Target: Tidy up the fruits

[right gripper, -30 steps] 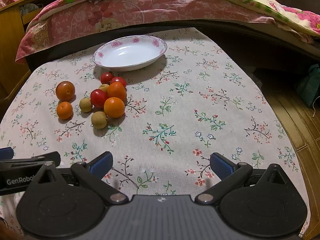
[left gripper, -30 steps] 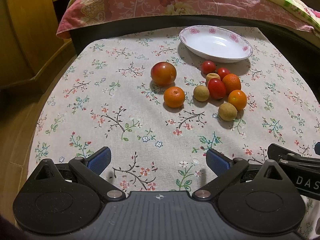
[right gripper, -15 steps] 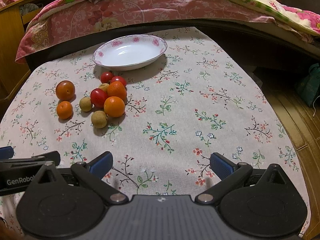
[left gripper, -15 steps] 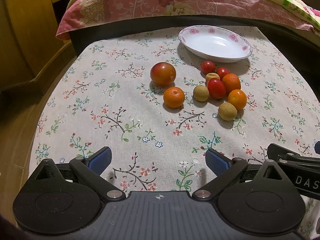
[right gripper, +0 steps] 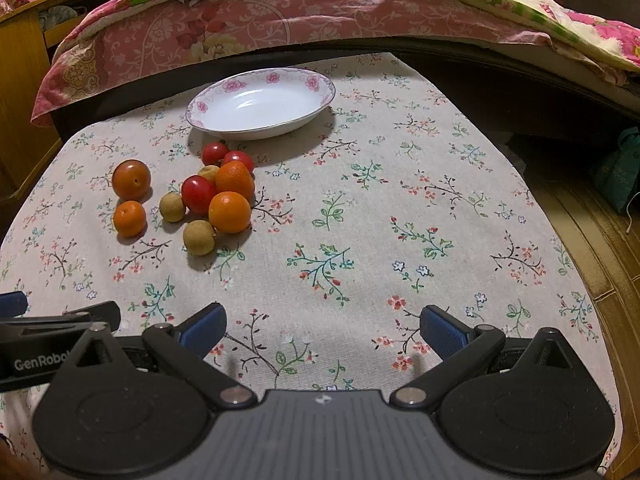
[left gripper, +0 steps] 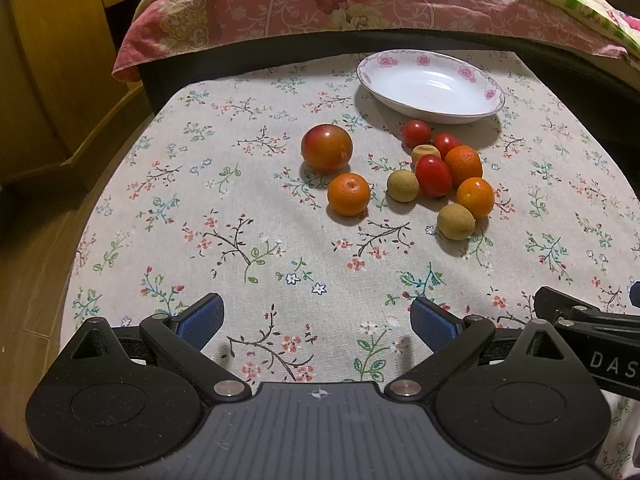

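A cluster of small fruits lies on the floral tablecloth (left gripper: pixel 240 220): a large red-orange plum (left gripper: pixel 326 147), small oranges (left gripper: pixel 348 194), red cherry tomatoes (left gripper: pixel 433 175) and tan longans (left gripper: pixel 455 222). The cluster also shows in the right wrist view (right gripper: pixel 224 196). An empty white dish with a pink flower rim (left gripper: pixel 430 86) (right gripper: pixel 260 104) stands just behind the fruits. My left gripper (left gripper: pixel 318 320) is open and empty, near the table's front edge. My right gripper (right gripper: pixel 324 326) is open and empty, beside it to the right.
A bed with a pink floral quilt (left gripper: pixel 360 4) runs along the table's far side. A wooden cabinet (left gripper: pixel 48 60) stands at the left. Wooden floor (right gripper: pixel 600 240) and a green bag (right gripper: pixel 620 168) lie to the right of the table.
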Available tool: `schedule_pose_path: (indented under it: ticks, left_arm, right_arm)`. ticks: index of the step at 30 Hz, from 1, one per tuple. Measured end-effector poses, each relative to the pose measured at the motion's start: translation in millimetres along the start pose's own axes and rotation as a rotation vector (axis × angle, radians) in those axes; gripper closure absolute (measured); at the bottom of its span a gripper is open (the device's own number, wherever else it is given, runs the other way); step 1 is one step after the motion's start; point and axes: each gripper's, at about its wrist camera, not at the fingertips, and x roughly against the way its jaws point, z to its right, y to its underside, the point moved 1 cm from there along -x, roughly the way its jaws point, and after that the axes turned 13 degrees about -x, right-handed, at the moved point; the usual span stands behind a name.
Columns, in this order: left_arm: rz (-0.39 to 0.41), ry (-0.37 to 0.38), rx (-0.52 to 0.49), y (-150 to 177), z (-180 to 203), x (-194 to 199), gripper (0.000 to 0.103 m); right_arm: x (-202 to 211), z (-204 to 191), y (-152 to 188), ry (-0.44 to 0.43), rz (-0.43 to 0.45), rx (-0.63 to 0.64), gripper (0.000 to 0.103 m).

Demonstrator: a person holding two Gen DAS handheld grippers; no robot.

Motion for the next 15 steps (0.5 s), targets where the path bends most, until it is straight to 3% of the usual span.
schedule_pose_path:
  ticks: [15]
  left_arm:
    - [0.000, -0.001, 0.000, -0.1, 0.5, -0.1, 0.003]
  right_arm:
    - [-1.4, -1.5, 1.4, -0.004, -0.007, 0.000, 0.006]
